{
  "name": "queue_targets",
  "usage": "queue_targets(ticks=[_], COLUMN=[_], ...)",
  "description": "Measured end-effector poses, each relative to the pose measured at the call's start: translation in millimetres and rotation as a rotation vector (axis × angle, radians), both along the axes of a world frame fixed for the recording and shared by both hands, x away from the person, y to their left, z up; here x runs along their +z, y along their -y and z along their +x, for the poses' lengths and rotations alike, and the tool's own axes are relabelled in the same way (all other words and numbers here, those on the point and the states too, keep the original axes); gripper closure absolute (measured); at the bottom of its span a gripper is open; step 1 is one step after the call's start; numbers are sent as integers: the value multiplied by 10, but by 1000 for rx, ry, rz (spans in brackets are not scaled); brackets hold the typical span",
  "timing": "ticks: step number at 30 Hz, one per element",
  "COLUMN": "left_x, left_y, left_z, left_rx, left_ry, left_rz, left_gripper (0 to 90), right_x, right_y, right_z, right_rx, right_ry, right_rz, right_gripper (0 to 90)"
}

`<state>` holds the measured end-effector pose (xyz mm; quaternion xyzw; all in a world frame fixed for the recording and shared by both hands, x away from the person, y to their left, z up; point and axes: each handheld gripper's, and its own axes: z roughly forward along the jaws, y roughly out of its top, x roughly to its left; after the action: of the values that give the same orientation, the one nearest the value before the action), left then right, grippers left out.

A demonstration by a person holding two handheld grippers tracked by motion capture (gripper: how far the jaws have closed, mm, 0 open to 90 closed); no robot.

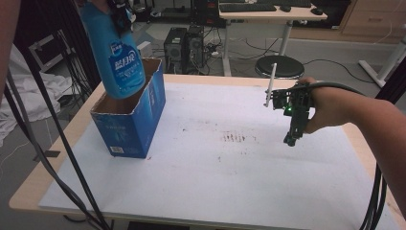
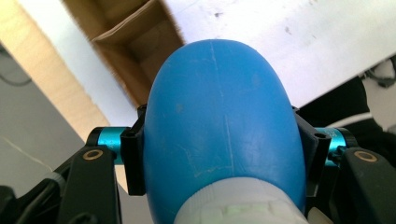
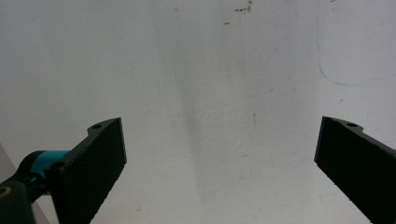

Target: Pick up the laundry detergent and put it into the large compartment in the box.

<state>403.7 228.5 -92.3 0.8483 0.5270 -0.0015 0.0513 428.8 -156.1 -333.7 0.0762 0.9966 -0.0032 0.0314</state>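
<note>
One blue bottle point(image 1: 115, 52), one open blue carton point(image 1: 131, 115), and two tools on one table point(image 1: 215, 182).

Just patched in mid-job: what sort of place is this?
Likely an office or lab workspace: a desk with a keyboard, computer towers on the floor, and a round stool beyond the white-covered table.

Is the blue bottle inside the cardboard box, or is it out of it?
Mostly out. The blue bottle hangs upright from the left gripper, with just its base below the rim of the open box.

Office or lab: desks point(image 1: 268, 13), computer towers point(image 1: 184, 48), floor cables point(image 1: 330, 64)
</note>
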Motion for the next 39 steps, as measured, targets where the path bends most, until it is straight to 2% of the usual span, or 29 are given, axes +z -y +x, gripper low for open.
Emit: queue_targets(ticks=[5, 13, 27, 35, 37, 39], left_x=[-52, -169, -412, -618, -650, -744], left_y=[-84, -152, -191, -204, -207, -227], left_z=[39, 113, 223, 287, 291, 304], left_rx=[73, 150, 181, 135, 137, 140], left_ry=[0, 1, -28, -26, -29, -35], left_rz=[11, 5, 9, 5, 5, -4], left_gripper=[370, 370, 370, 371, 371, 371], right_x=[1, 22, 33, 34, 34, 35], right_y=[10, 37, 30, 32, 40, 40], right_z=[-9, -8, -31, -33, -25, -25], right_rx=[-3, 4, 0, 0, 9, 8], right_ry=[5, 8, 14, 18, 21, 21], right_rz=[2, 4, 9, 9, 7, 6], right_gripper=[11, 11, 11, 11, 11, 11])
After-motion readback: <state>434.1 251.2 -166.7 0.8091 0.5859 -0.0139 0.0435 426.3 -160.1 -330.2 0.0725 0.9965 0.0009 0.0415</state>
